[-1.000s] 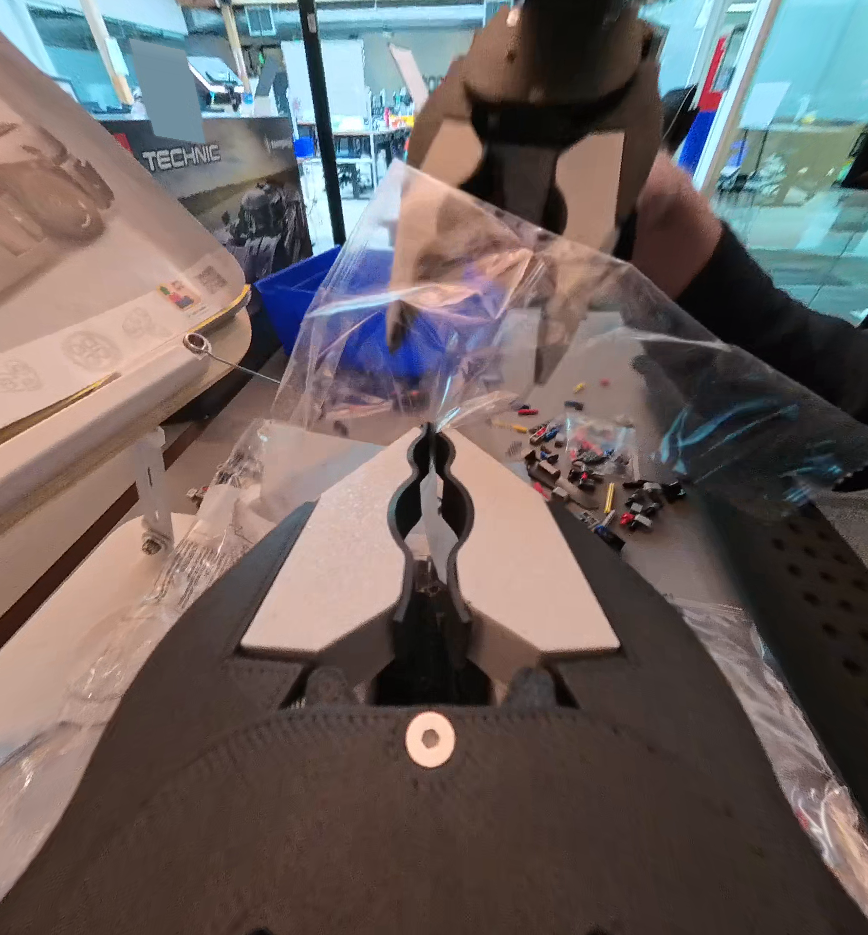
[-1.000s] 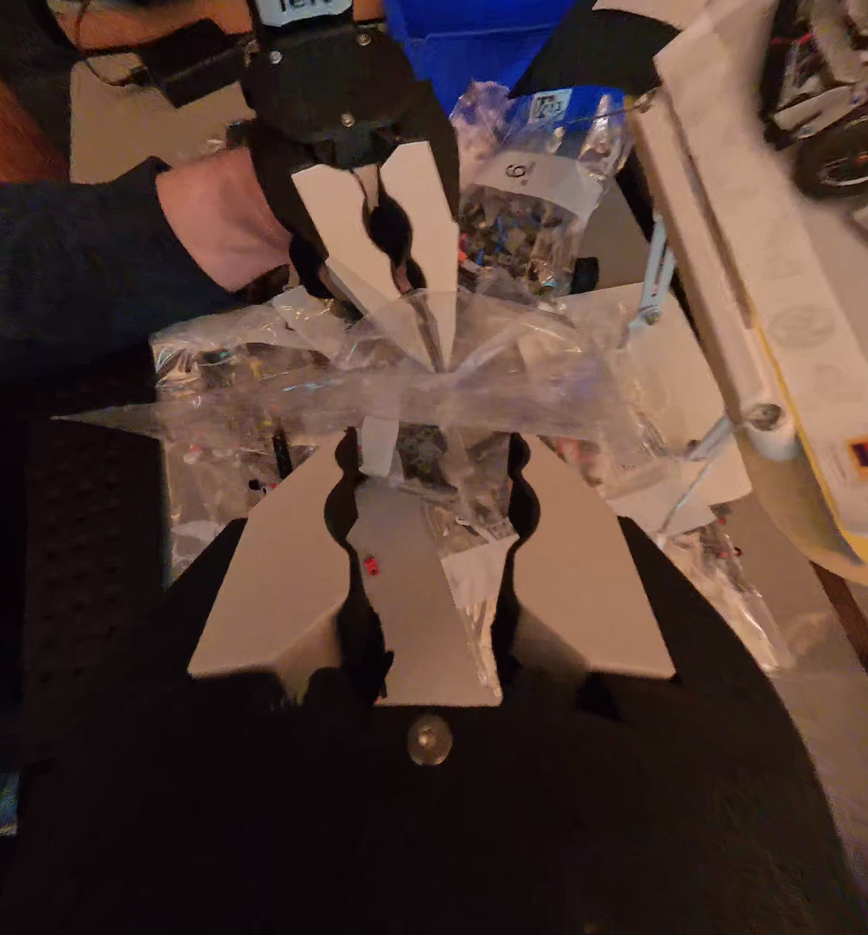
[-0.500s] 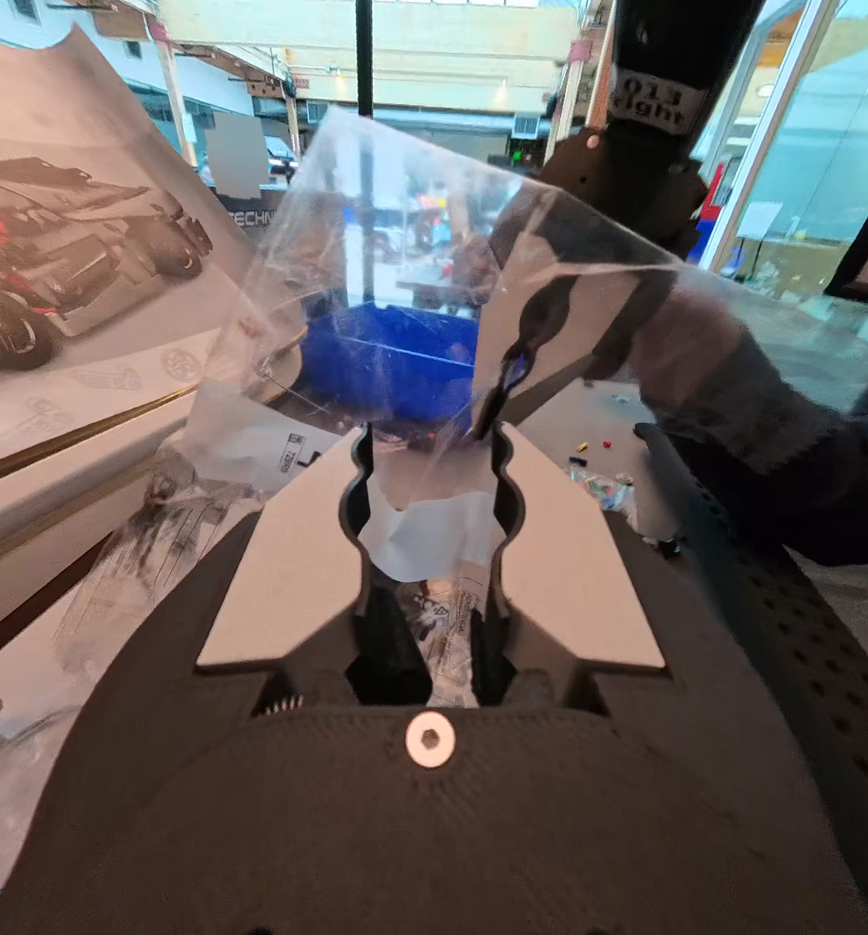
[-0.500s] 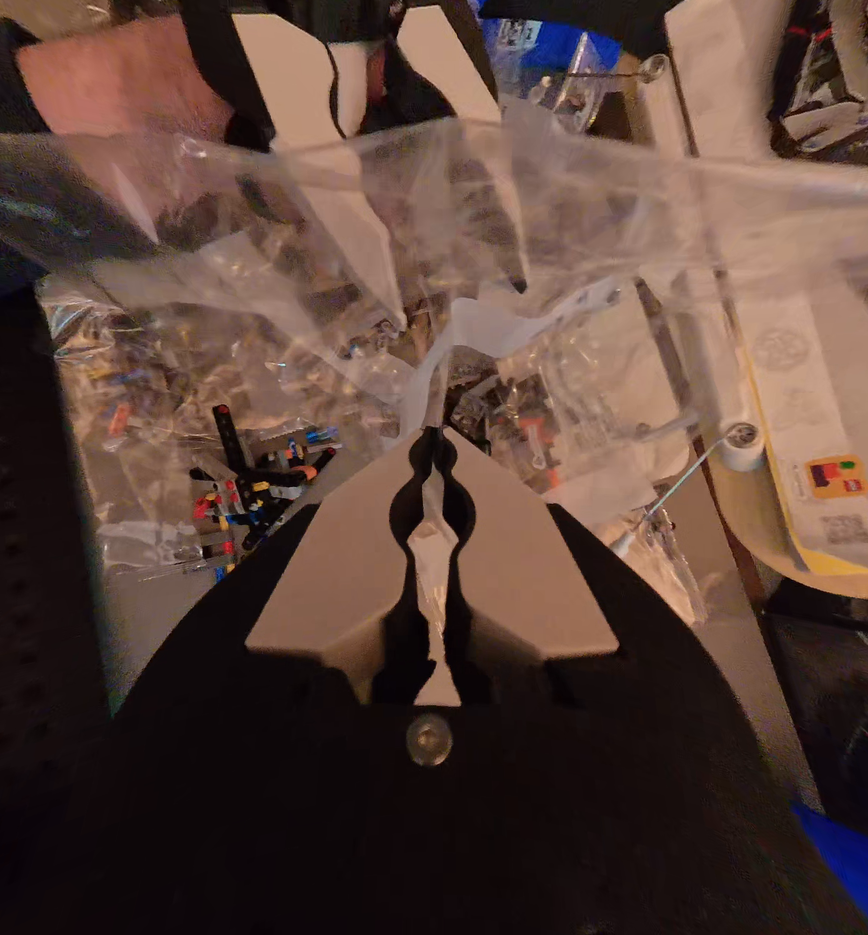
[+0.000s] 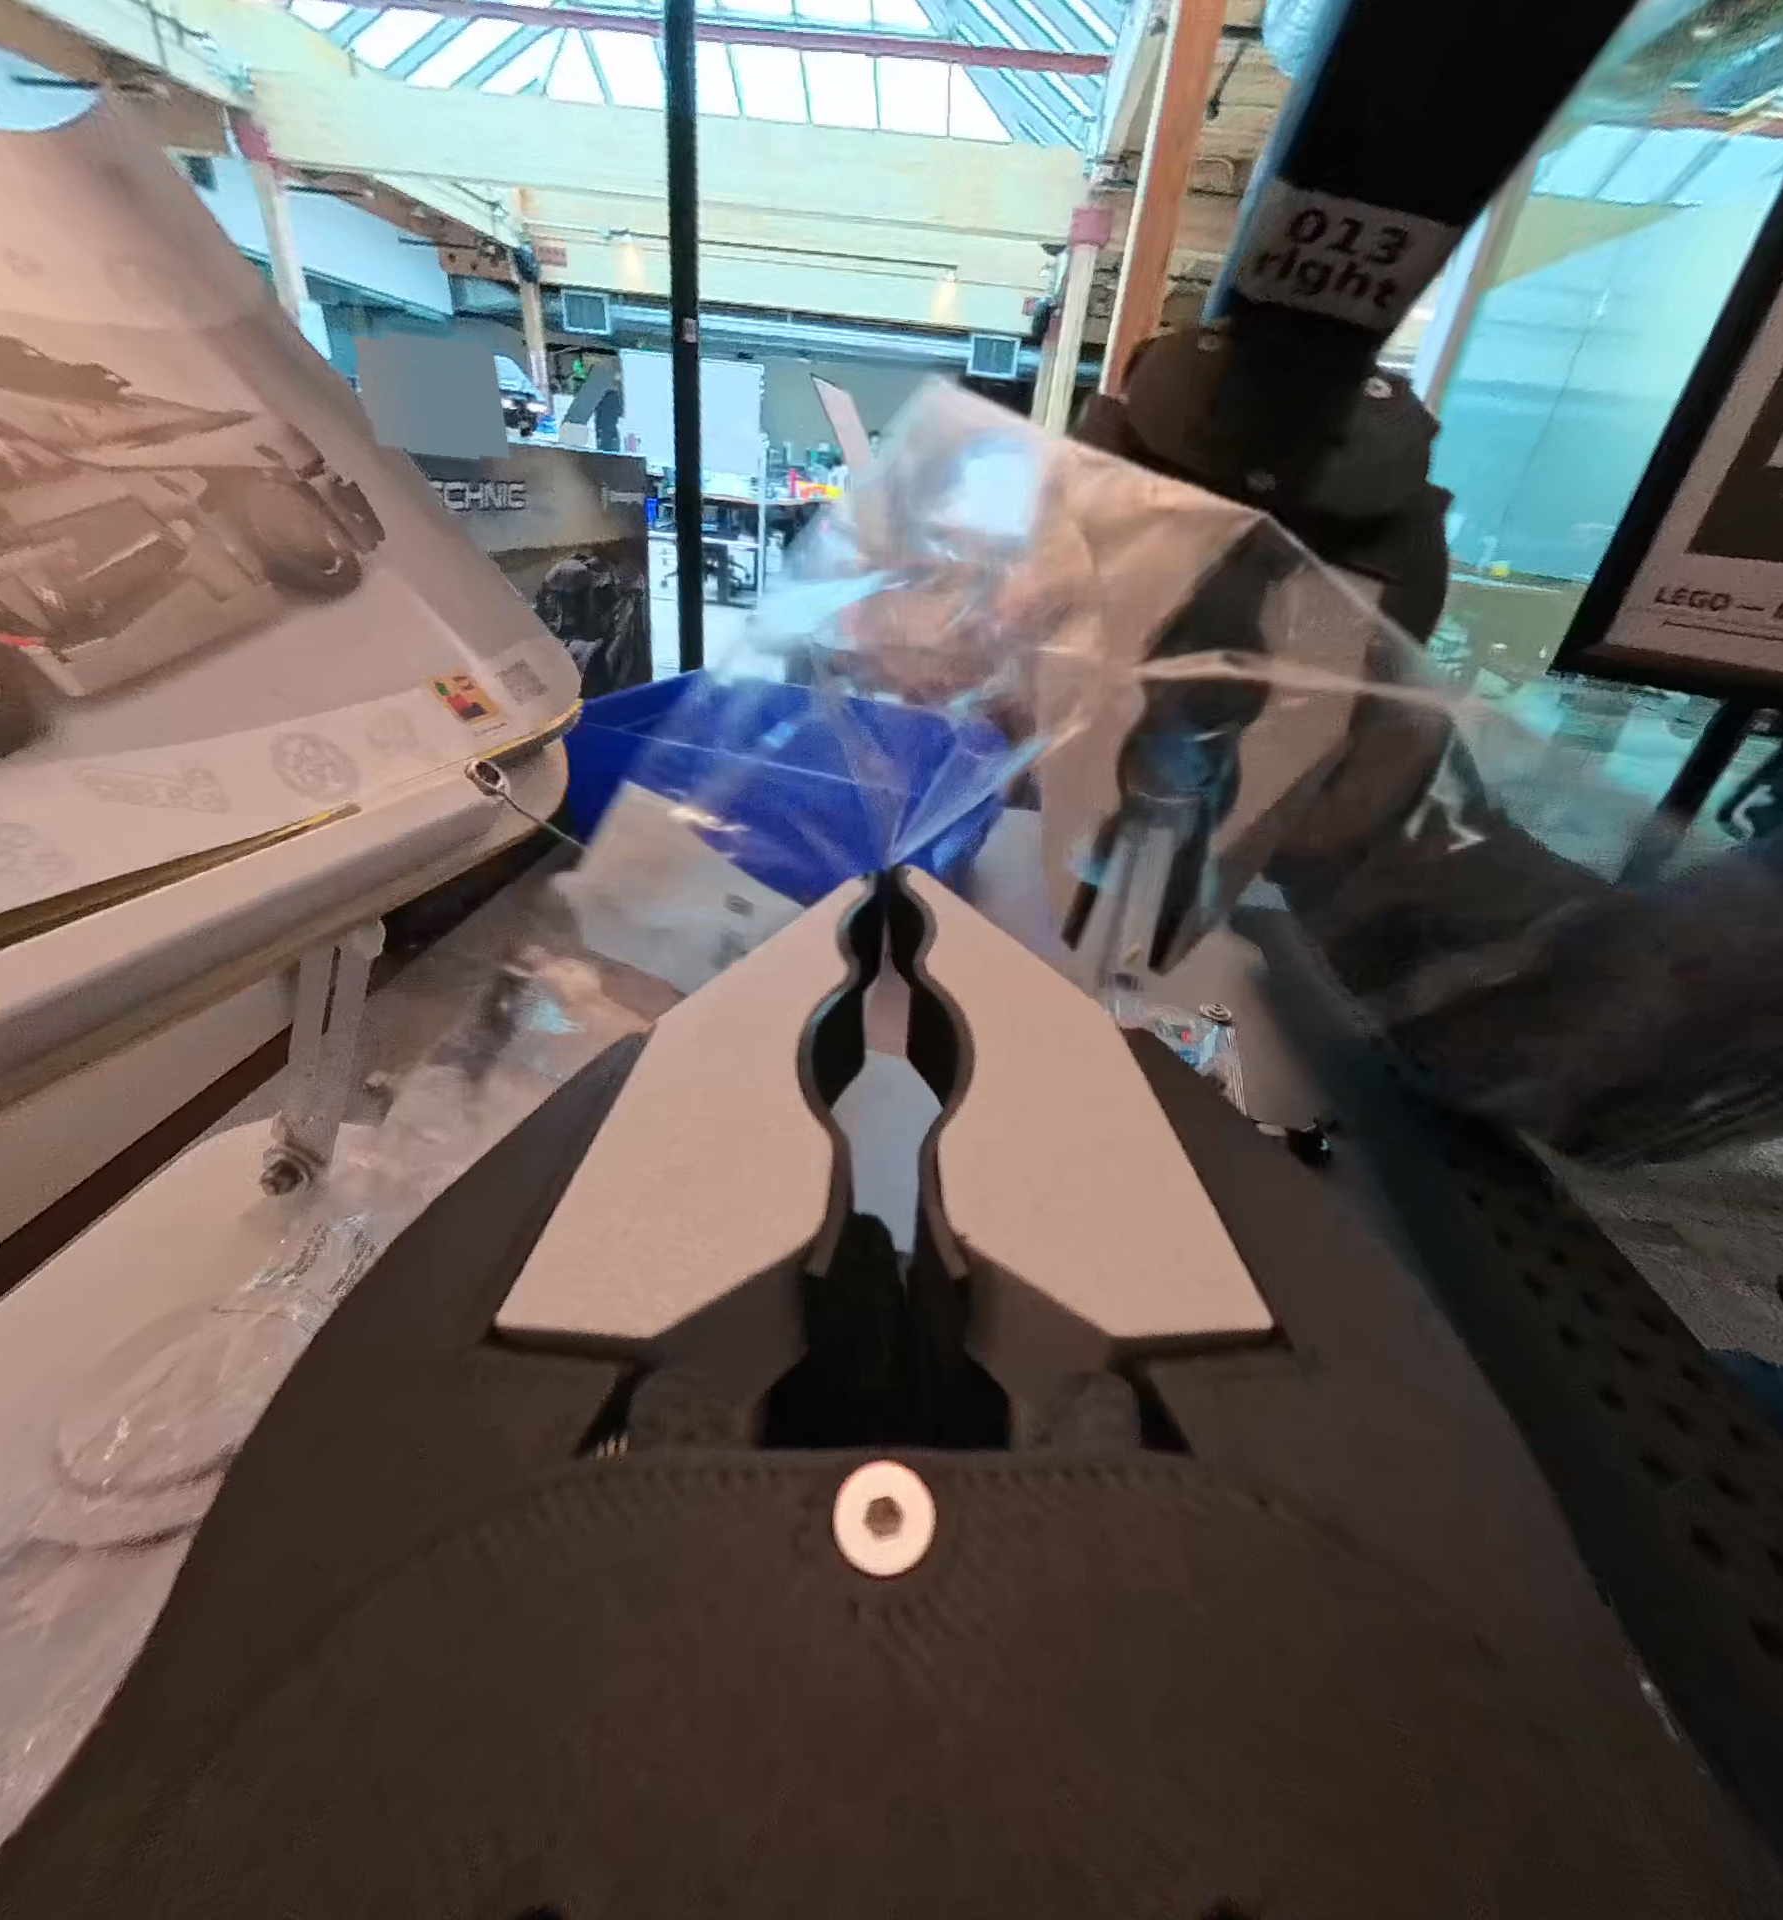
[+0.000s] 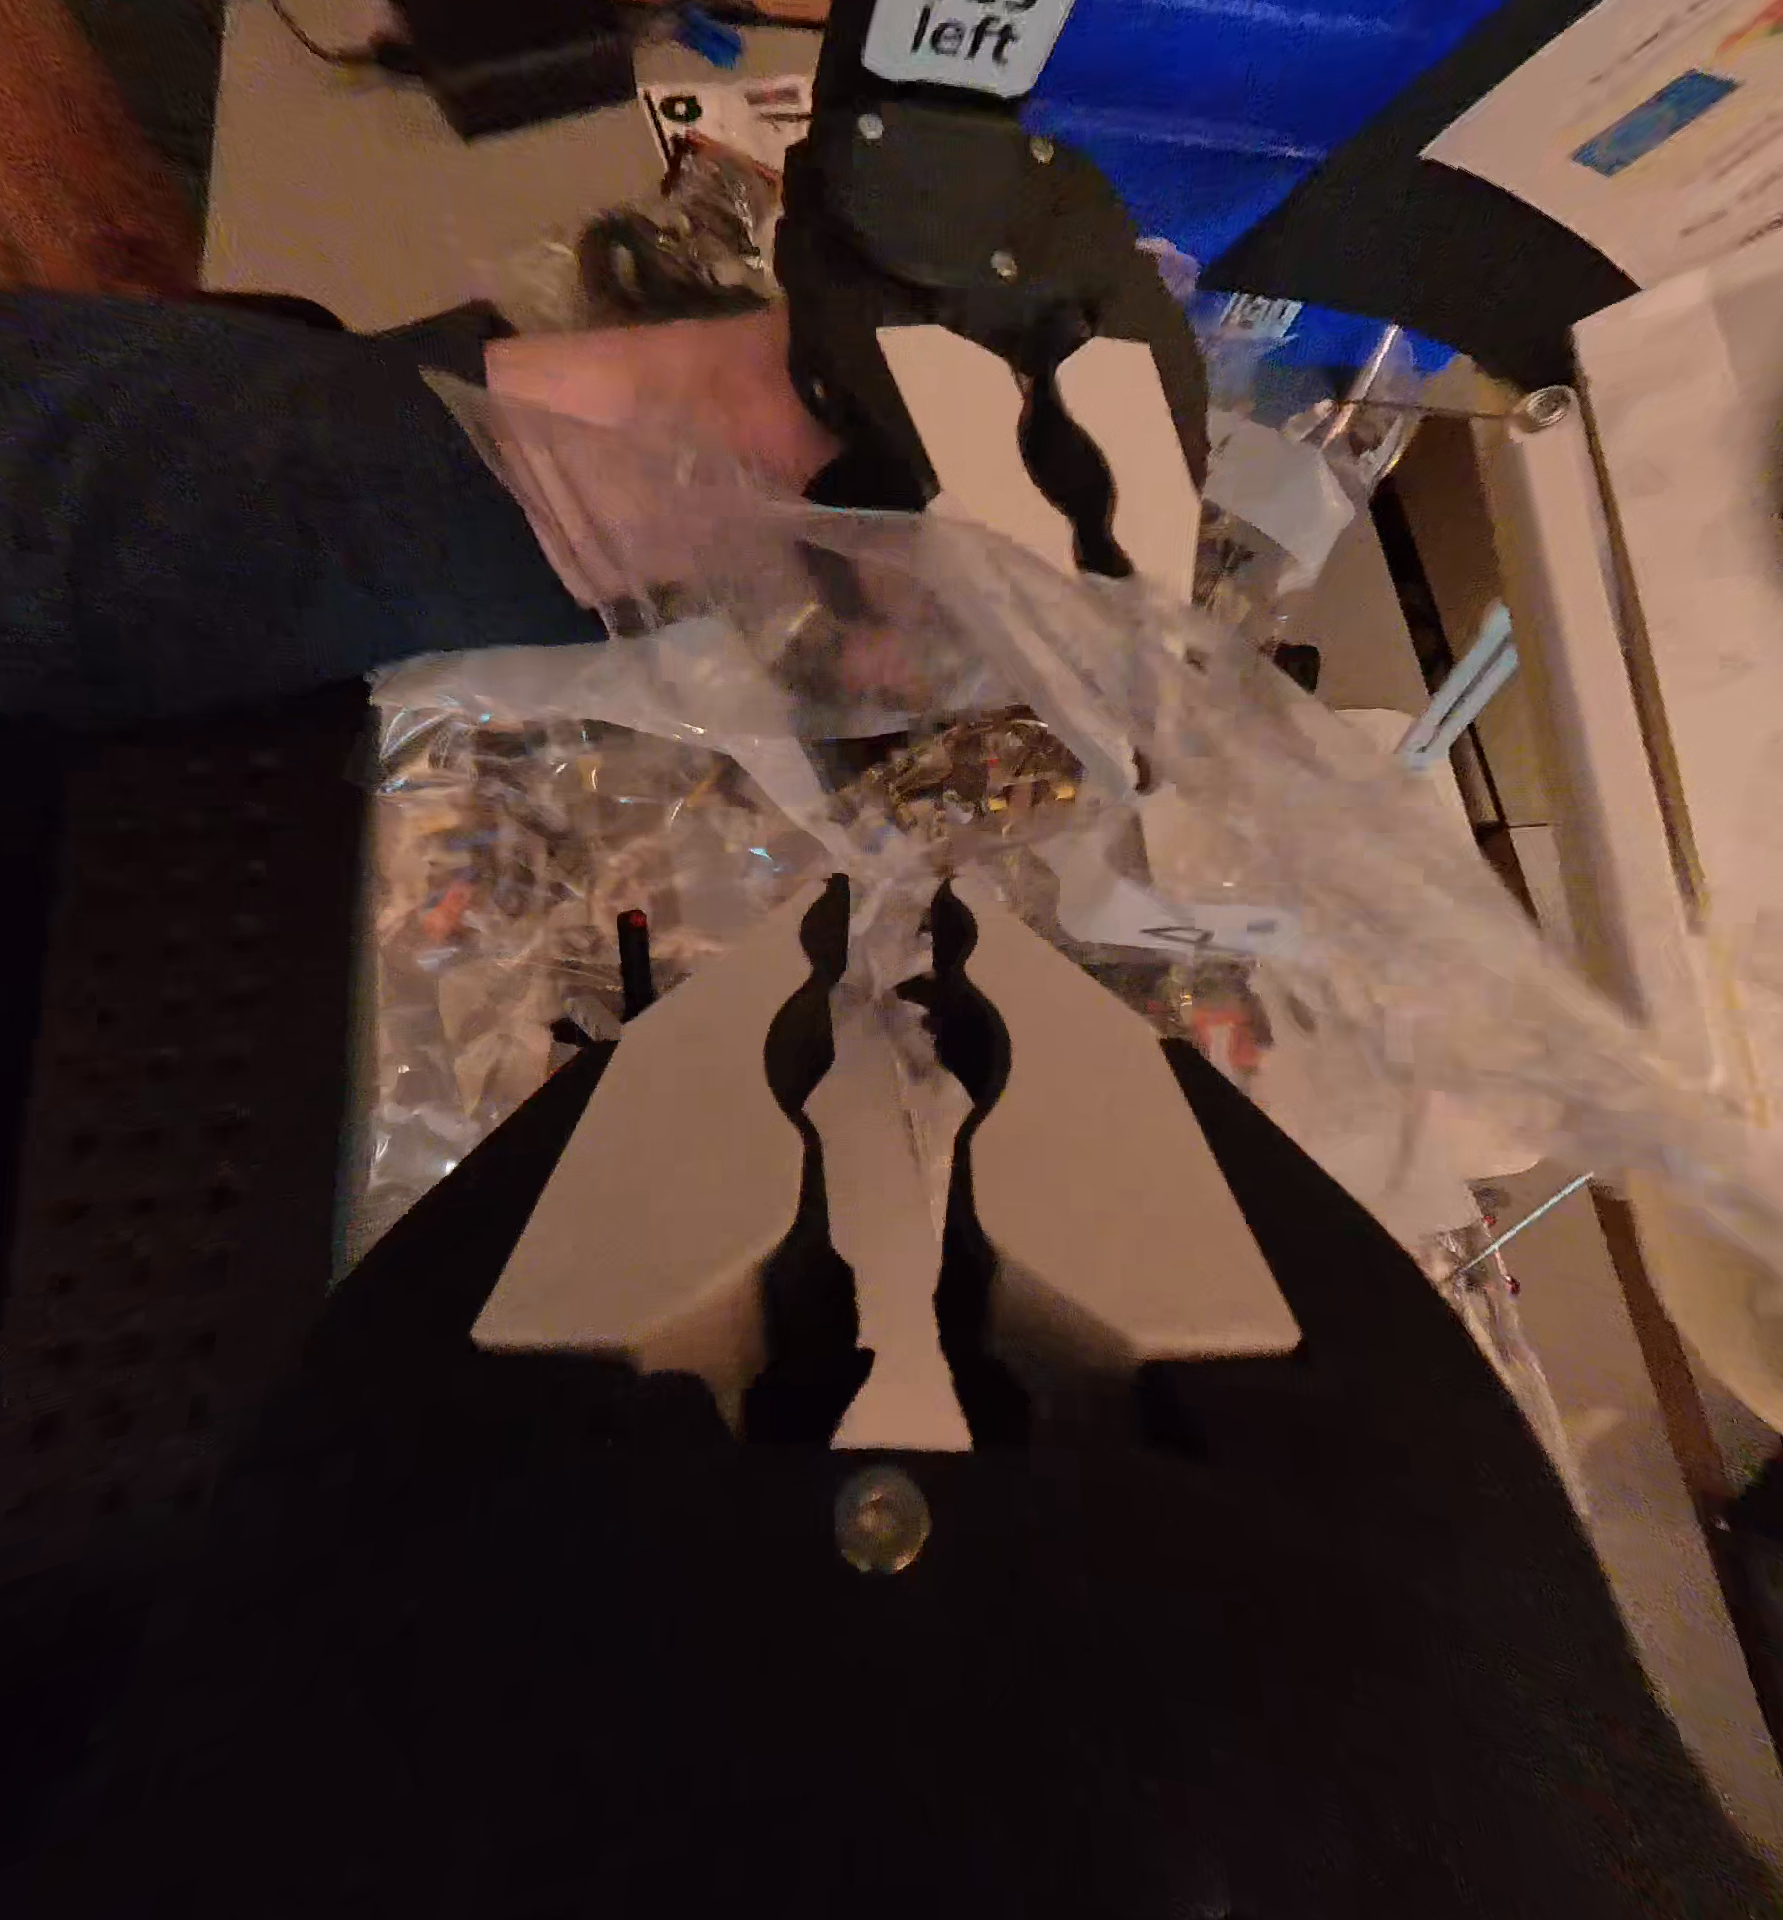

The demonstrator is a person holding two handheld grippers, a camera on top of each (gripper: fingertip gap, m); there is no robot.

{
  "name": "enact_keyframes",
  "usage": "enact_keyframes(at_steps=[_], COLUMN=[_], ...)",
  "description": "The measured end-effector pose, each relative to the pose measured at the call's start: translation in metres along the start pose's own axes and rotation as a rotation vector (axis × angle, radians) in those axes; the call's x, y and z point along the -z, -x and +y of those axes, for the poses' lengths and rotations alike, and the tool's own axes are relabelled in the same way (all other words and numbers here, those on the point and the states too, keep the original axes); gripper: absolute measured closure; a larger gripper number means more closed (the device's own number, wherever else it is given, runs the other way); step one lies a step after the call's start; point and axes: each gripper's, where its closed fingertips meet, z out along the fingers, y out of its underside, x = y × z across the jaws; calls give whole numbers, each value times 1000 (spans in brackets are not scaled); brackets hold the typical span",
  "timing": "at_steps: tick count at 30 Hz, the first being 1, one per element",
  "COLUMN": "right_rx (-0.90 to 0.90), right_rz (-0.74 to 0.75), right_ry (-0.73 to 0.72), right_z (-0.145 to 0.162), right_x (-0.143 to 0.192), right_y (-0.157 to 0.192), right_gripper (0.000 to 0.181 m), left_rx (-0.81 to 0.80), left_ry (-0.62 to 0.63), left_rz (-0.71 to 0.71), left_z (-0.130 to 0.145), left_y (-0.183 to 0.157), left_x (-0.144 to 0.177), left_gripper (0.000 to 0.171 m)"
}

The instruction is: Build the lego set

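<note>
A clear, empty-looking plastic bag (image 5: 1126, 623) hangs between both grippers. My left gripper (image 5: 887, 883) is shut on a corner of it. The bag spreads up and to the right from the tips. In the right wrist view the bag (image 6: 970, 644) is crumpled. The left gripper (image 6: 1105, 561) pinches it from the far side. My right gripper (image 6: 889, 885) is a little open, with a fold of the plastic lying between its fingers. It also shows through the bag in the left wrist view (image 5: 1126, 925). Sealed bags of Lego parts (image 6: 575, 831) lie on the table below.
An open instruction booklet (image 5: 191, 623) on a stand rises at the left. A blue bin (image 5: 762, 769) stands behind the bag. A black perforated board (image 5: 1593, 1351) lies at the right. A framed sign (image 5: 1749, 416) stands at the far right. A black beam (image 6: 635, 956) lies among the bags.
My left gripper opened half a second ago and has now shut on the bag again. My right gripper, shut on the bag half a second ago, has opened a little. The bag has crumpled.
</note>
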Motion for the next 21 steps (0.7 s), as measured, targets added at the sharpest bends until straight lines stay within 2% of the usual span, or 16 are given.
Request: enact_keyframes(at_steps=[4, 10, 14, 17, 21], right_rx=[-36, -84, -200, -281, -336], right_rz=[54, 120, 165, 174, 160], right_ry=[-46, -195, -254, -150, 148], right_z=[0, 7, 40, 84, 155], right_x=[21, 75, 100, 96, 71], right_y=[-13, -20, -26, -24, -5], right_gripper=[153, 152, 149, 146, 141], left_rx=[-15, 0, 1, 6, 6], left_ry=[11, -9, -32, -32, -32], left_rz=[22, 58, 58, 60, 75], left_z=[2, 0, -1, 0, 0], left_y=[-4, -7, -4, -3, -5], left_x=[2, 9, 14, 16, 17], left_gripper=[171, 171, 171, 171, 171])
